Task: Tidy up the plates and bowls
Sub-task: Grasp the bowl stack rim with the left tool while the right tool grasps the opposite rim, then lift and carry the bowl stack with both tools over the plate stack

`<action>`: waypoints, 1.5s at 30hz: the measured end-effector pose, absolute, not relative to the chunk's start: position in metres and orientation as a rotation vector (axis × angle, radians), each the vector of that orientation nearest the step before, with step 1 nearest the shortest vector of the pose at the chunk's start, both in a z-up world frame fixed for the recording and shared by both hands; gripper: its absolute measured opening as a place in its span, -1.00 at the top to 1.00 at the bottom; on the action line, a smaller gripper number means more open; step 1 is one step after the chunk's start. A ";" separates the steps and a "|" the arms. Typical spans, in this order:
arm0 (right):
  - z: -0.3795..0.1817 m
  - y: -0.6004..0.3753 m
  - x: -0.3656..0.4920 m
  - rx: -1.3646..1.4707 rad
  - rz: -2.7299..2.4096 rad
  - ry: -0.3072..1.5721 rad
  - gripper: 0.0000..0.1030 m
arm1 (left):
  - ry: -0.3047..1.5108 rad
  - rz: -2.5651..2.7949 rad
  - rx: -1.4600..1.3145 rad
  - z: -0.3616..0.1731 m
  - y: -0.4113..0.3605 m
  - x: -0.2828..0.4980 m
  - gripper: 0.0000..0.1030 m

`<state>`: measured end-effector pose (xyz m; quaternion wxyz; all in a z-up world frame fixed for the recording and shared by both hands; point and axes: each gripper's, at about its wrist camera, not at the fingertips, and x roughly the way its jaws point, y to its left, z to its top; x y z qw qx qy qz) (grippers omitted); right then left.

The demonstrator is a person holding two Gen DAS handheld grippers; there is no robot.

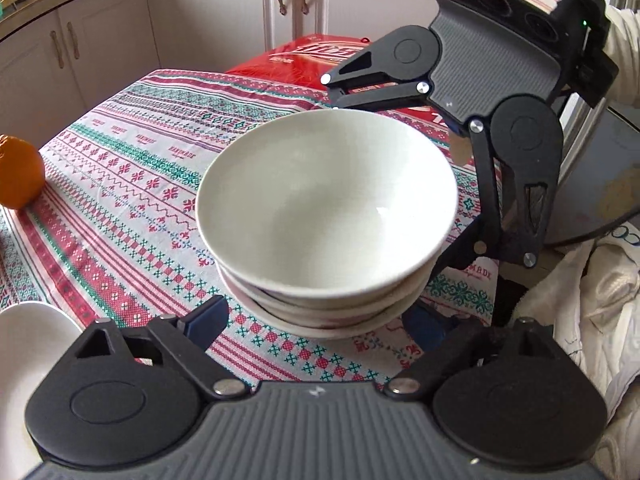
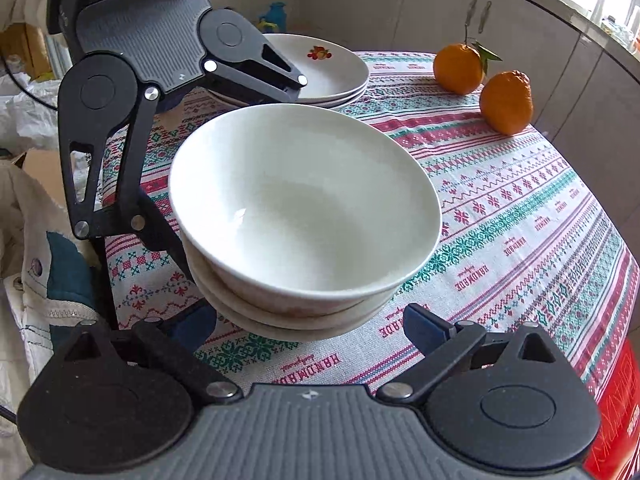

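I have a stack of white bowls (image 1: 326, 216) on the tabletop (image 1: 120, 184), which is covered with a patterned cloth. My left gripper (image 1: 316, 328) sits spread at the near side of the stack, one finger on either side of the bottom bowl; I cannot tell whether they touch it. My right gripper (image 2: 308, 328) straddles the stack from the opposite side, jaws wide, its right finger clear of the bowls. A pile of plates (image 2: 328, 70) stands farther back on the tabletop, and two oranges (image 2: 506, 102) lie near its edge.
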<state>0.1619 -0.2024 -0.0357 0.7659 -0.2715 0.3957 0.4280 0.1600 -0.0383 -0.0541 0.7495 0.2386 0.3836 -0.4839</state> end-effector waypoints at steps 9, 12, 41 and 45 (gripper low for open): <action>-0.033 -0.199 0.166 -0.589 0.985 0.876 -0.72 | 0.852 -1.117 0.561 -0.053 -0.039 0.164 -0.63; -0.031 -0.199 0.166 -0.575 0.997 0.874 -0.71 | 0.851 -1.127 0.565 -0.052 -0.037 0.165 -0.61; -0.014 -0.182 0.160 -0.612 0.986 0.883 -0.69 | 0.830 -1.112 0.557 -0.038 -0.025 0.155 -0.58; -0.002 -0.169 0.160 -0.637 0.988 0.868 -0.69 | 0.801 -1.099 0.541 -0.027 -0.011 0.154 -0.58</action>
